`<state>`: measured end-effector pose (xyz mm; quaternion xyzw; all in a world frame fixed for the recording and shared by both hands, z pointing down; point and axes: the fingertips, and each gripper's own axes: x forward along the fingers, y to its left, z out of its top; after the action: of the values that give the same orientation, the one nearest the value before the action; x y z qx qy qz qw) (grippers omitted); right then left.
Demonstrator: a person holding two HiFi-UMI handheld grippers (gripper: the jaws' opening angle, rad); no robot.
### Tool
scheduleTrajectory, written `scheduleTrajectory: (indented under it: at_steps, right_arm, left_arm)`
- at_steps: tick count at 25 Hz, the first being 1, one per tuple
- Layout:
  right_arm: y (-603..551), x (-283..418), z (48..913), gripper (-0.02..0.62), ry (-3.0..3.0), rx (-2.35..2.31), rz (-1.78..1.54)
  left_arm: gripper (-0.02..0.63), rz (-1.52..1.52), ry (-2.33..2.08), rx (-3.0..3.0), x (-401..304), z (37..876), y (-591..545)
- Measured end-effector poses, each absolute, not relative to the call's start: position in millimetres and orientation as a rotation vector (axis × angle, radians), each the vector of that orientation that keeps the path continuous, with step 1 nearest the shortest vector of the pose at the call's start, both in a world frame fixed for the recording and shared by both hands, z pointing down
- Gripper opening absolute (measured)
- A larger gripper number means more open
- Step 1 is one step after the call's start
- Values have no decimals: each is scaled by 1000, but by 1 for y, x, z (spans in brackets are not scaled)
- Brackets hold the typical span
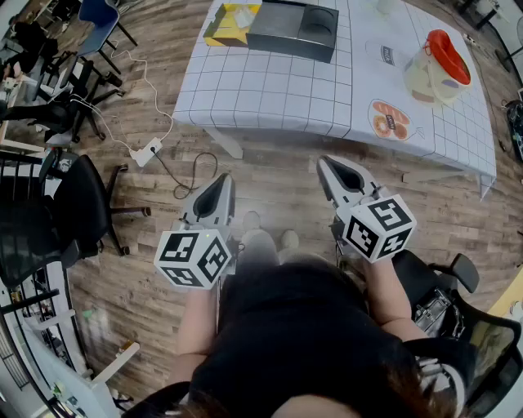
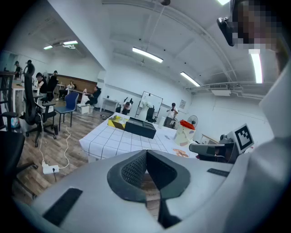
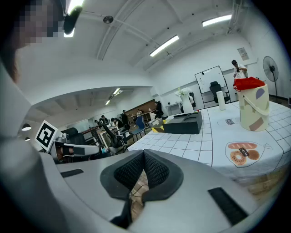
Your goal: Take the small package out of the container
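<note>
The container (image 1: 437, 65) is a cream bucket with a red lid. It stands on the right part of the grid-cloth table (image 1: 270, 90) and also shows in the right gripper view (image 3: 253, 102) and far off in the left gripper view (image 2: 185, 133). Its inside is hidden, so no small package shows. My left gripper (image 1: 219, 186) and right gripper (image 1: 331, 167) are held over the wooden floor, short of the table's near edge. Both point toward the table. The left gripper's (image 2: 146, 152) pads meet with nothing between them, and so do the right gripper's (image 3: 143, 154).
On the table lie a black box (image 1: 294, 31), a yellow box (image 1: 231, 23) and a flat donut-printed piece (image 1: 390, 120). A power strip (image 1: 147, 151) with a cable lies on the floor at left, near black office chairs (image 1: 73, 212). Another chair (image 1: 441, 286) stands at right.
</note>
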<state>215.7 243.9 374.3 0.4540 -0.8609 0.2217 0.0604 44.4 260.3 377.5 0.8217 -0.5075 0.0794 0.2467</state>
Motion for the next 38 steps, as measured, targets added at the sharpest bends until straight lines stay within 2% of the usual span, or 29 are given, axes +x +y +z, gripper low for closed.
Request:
scheduleTrajectory:
  at_steps: [24,38]
  right_arm:
    - [228,170,374,15,-2632,1222,690]
    - [163,66,366,15,-2611,1140,685]
  left_arm:
    - [26,193,-1494,2206,1,368,254]
    - [26,188,-1455,2195,-90,370,192]
